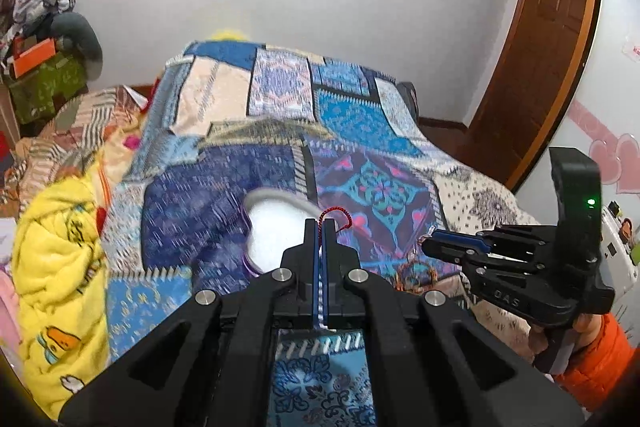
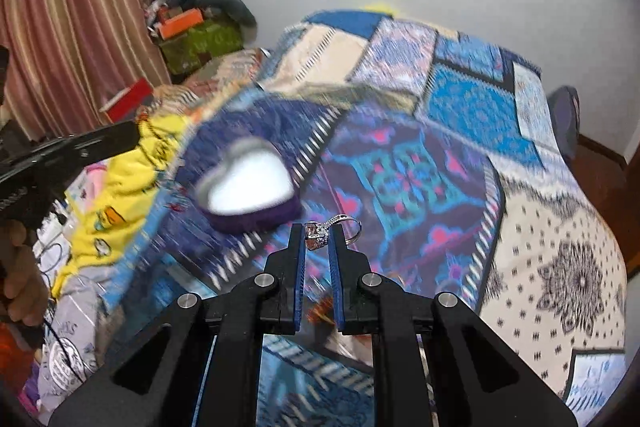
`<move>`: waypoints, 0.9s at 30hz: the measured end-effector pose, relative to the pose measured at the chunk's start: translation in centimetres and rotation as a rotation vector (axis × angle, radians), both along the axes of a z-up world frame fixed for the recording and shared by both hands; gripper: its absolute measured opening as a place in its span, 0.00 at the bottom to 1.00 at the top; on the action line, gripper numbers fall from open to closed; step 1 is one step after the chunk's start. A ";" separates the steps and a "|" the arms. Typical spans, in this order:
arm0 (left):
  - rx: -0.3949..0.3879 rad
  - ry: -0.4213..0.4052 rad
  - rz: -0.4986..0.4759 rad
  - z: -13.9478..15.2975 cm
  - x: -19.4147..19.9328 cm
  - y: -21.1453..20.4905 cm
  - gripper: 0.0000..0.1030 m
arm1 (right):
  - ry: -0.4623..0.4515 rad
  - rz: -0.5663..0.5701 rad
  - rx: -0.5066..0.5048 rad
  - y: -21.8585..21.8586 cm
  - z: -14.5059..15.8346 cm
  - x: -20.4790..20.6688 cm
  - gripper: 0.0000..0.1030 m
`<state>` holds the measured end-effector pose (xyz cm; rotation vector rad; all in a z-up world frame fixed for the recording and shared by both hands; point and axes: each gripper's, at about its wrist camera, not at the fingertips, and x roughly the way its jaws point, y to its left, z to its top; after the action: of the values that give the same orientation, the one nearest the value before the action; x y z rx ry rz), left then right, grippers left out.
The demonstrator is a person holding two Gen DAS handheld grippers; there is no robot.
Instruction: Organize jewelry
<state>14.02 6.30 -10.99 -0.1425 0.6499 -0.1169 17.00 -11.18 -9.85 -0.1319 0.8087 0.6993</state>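
Quilted bed (image 2: 520, 227): one heart box (image 2: 250, 183), one ring (image 2: 320, 233), one red cord (image 1: 338, 217).

"DAS" embossed on black body of right gripper (image 1: 430, 242), right side of scene; other print too blurred.

We see even, soft indoor light, motion blur smearing the quilt (image 2: 400, 155), fisheye bending and dark corners at edges.
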 end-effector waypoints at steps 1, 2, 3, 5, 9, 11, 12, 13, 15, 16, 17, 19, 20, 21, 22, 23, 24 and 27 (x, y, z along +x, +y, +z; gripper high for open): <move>0.003 -0.012 0.001 0.5 0.0 0.1 0.00 | -0.006 0.007 0.008 0.4 0.3 0.0 0.10; 0.006 -0.025 0.003 1.0 0.1 0.3 0.00 | -0.014 0.014 0.013 0.8 0.6 0.1 0.10; 0.009 -0.035 0.004 1.4 0.2 0.4 0.00 | -0.023 0.023 0.018 1.3 0.8 0.1 0.10; 0.019 -0.056 0.010 2.1 0.4 0.7 0.00 | -0.029 0.040 0.024 2.1 1.0 0.3 0.10; 0.041 -0.077 0.016 2.9 1.3 1.2 0.00 | -0.028 0.079 0.022 4.0 0.8 1.0 0.10; 0.048 -0.078 0.017 2.9 1.8 1.4 0.00 | -0.026 0.094 0.013 4.7 0.5 1.3 0.10; 0.048 -0.075 0.016 2.9 2.2 1.6 0.00 | -0.023 0.102 0.008 5.1 0.2 1.4 0.10; 0.045 -0.070 0.014 2.7 2.6 1.7 0.00 | -0.012 0.112 0.004 5.6 -0.3 1.8 0.10; 0.038 -0.058 0.012 2.3 3.4 2.0 0.00 | 0.006 0.117 0.000 6.1 -1.0 2.2 0.10; 0.031 -0.049 0.009 2.1 3.8 2.2 0.00 | 0.020 0.119 -0.004 6.4 -1.4 2.5 0.10; 0.022 -0.038 0.003 1.8 4.2 2.3 0.00 | 0.035 0.121 -0.008 6.6 -1.9 2.9 0.10; -0.001 -0.015 -0.011 1.1 5.2 2.5 0.00 | 0.068 0.123 -0.013 6.9 -2.9 3.6 0.10; -0.026 0.011 -0.017 0.9 5.6 2.6 0.00 | 0.080 0.123 -0.015 7.0 -3.3 3.9 0.10; -0.032 0.027 -0.018 0.4 6.2 2.6 0.00 | 0.087 0.121 -0.018 7.0 -3.6 4.1 0.10; -0.033 0.038 -0.019 0.0 6.7 2.6 0.00 | 0.093 0.120 -0.020 7.0 -3.8 4.2 0.10; -0.033 0.053 -0.025 -0.6 7.2 2.7 0.00 | 0.096 0.119 -0.020 7.0 -4.0 4.3 0.10; -0.030 0.063 -0.024 -0.9 7.6 2.7 0.00 | 0.096 0.116 -0.020 6.8 -4.1 4.3 0.10; -0.026 0.096 -0.023 -2.1 8.4 2.8 0.00 | 0.084 0.110 -0.025 6.5 -4.1 4.2 0.10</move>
<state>22.46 9.11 -13.12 -0.1661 0.7457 -0.1418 21.22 -4.70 -13.96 -0.1711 0.8959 0.8029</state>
